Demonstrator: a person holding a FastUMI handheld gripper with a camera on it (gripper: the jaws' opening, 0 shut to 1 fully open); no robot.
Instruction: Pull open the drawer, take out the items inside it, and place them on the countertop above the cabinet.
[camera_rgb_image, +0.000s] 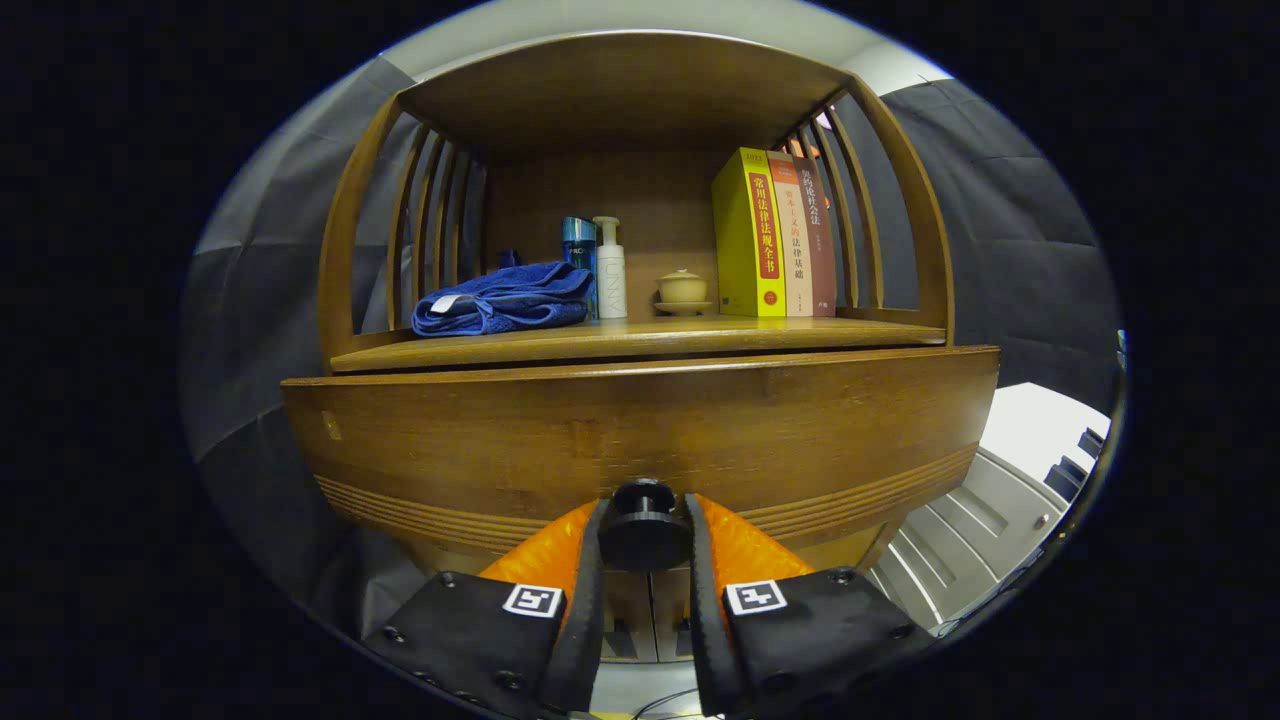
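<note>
A wide wooden drawer front (640, 430) fills the space just ahead of me, under the cabinet's countertop (640, 345). Its round black knob (643, 525) sits between my two fingers, and my gripper (645, 530) is shut on it, both fingers pressing its sides. The drawer's inside is hidden behind the front panel, so I cannot see any items in it. On the countertop lie a folded blue towel (505, 298), a blue bottle (578, 250), a white pump bottle (610, 270) and a small lidded cup on a saucer (683, 290).
Three upright books (775, 235) stand at the countertop's right end under a wooden arched shelf frame (900, 200). Bare countertop lies in front of the cup and along the front edge. Below right, a grey panelled door (980, 530) shows beyond the cabinet.
</note>
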